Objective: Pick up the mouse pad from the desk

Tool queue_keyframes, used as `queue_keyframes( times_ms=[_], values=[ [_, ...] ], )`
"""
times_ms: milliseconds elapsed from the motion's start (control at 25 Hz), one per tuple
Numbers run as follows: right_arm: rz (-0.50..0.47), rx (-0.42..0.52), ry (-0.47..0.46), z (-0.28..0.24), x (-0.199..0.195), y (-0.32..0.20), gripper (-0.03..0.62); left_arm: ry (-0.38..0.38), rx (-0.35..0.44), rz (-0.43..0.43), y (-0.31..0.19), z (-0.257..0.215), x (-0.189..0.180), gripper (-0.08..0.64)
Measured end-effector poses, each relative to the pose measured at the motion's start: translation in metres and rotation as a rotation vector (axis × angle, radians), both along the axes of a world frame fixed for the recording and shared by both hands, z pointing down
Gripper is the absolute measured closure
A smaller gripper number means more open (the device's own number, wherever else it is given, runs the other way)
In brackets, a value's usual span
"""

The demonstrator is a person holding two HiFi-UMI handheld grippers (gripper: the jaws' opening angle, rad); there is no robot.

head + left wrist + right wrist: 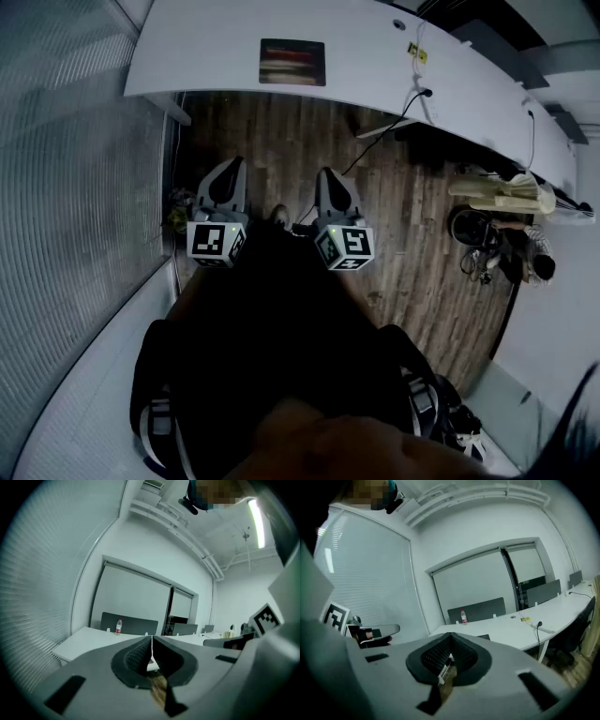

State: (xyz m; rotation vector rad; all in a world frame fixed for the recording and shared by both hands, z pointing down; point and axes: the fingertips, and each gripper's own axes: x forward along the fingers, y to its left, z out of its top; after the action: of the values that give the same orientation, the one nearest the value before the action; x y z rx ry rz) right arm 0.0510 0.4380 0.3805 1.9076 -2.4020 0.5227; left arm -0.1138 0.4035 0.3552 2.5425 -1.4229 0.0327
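Observation:
The mouse pad point(292, 62), a dark rectangle with reddish stripes, lies flat on the long white desk point(206, 47) at the top of the head view. Both grippers hang over the wooden floor, short of the desk's near edge and well apart from the pad. My left gripper point(228, 171) is below and left of the pad, my right gripper point(331, 178) below and slightly right of it. In the left gripper view the jaws point(151, 645) are pressed together with nothing between them. The right gripper's jaws point(450, 641) are likewise shut and empty.
A water bottle point(118, 626) stands on the desk by grey partition screens point(477, 609). A black cable with a plug point(419, 92) and a small yellow item point(415, 52) lie on the desk's right part. Window blinds point(66, 187) fill the left; bags and clutter point(497, 202) sit at the right.

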Motion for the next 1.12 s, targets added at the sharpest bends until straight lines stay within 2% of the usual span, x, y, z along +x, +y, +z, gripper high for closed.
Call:
queue_keyframes(
  times_ms=[400,680,1120],
  values=[
    [-0.010,-0.009,-0.004,0.004,0.005,0.001,0.592,0.000,0.001,0.001,0.000,0.004,0.009,0.555],
    [-0.015,0.017,-0.030,-0.001,0.022,0.005,0.592,-0.006,-0.002,0.000,0.008,0.002,0.028,0.555],
    [-0.082,0.014,-0.031,0.007,0.060,0.014,0.592,-0.009,0.022,-0.069,0.022,0.003,0.068,0.555]
  ],
)
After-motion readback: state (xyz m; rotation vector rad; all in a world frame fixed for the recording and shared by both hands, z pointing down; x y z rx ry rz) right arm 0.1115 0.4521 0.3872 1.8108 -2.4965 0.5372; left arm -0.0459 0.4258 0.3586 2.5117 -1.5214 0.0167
